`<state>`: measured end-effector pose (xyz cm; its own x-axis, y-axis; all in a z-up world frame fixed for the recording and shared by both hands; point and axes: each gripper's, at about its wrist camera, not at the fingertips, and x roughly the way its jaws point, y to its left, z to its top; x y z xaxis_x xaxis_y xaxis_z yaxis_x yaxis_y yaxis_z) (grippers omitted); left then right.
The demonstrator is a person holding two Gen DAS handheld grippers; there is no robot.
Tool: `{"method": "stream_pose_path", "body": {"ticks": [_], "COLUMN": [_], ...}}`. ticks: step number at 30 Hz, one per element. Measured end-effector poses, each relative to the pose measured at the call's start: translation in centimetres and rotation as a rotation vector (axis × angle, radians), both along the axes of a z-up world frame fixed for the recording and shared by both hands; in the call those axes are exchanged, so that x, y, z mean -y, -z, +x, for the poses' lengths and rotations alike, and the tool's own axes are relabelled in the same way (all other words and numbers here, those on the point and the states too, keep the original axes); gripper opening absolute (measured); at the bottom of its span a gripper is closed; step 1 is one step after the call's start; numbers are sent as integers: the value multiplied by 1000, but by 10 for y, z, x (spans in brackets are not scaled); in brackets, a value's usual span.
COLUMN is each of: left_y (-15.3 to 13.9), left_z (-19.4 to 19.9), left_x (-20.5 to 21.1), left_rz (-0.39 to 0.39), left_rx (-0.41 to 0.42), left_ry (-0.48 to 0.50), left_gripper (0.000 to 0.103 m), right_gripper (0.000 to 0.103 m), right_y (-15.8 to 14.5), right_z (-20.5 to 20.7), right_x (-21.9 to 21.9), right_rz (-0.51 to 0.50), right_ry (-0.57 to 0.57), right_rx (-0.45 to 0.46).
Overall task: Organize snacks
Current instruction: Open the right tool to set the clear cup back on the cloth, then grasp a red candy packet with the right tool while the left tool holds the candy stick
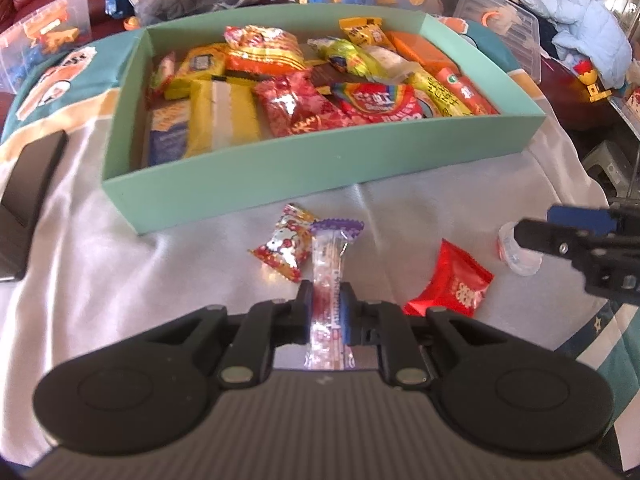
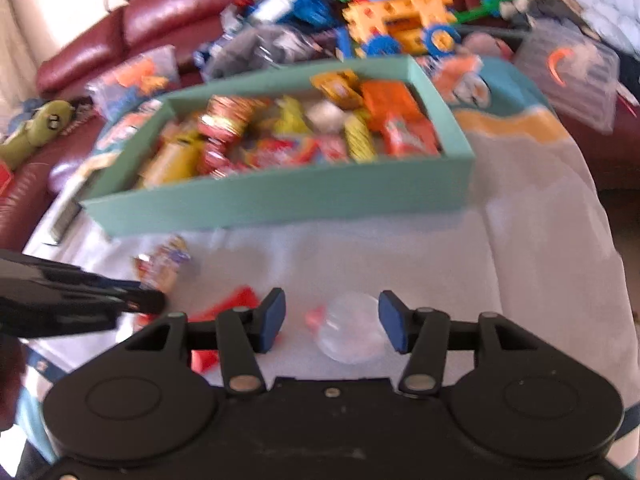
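Note:
A teal box (image 1: pixel 280 172) full of snack packets stands on the cloth; it also shows in the right wrist view (image 2: pixel 280 200). My left gripper (image 1: pixel 325 312) is shut on a long clear candy stick with a purple end (image 1: pixel 328 264). Beside it lie a Hello Kitty candy packet (image 1: pixel 282 250) and a red packet (image 1: pixel 452 286). A clear jelly cup (image 1: pixel 516 252) lies at the right. My right gripper (image 2: pixel 330 322) is open, its pads on either side of the jelly cup (image 2: pixel 348 332), apart from it. The red packet (image 2: pixel 236 302) lies to its left.
A black phone-like slab (image 1: pixel 32 192) lies at the cloth's left edge. Toy bricks (image 2: pixel 392 12), plastic bins (image 1: pixel 44 36) and clothes crowd the red sofa (image 2: pixel 160 12) behind the box. The cloth drops off at the right edge (image 2: pixel 600 240).

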<state>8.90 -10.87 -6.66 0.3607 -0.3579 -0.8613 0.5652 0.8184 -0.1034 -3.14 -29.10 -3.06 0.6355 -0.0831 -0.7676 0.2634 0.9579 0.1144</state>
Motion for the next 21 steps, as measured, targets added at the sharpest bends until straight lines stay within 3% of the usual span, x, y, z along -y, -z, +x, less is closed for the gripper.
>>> {"method": "stream_pose_path", "body": {"ticks": [3, 6, 13, 19, 21], "left_y": [-3, -6, -4, -1, 0], "left_z": [1, 1, 3, 0, 1], "left_x": [-12, -27, -55, -65, -69], "left_rz": [-16, -34, -62, -79, -77], "left_rx": [-11, -18, -27, -31, -34], "left_ry": [-17, -44, -85, -103, -113], "left_gripper": [13, 13, 13, 13, 13], "right_gripper": [55, 55, 55, 65, 59], "right_y": [-12, -2, 17, 21, 30], "right_z": [9, 21, 16, 50, 59], "right_x": [-18, -33, -38, -56, -64], "right_rz": [22, 100, 238, 212, 158], "right_ry": [-78, -127, -36, -3, -4], "right_rx": [20, -61, -165, -144, -165]}}
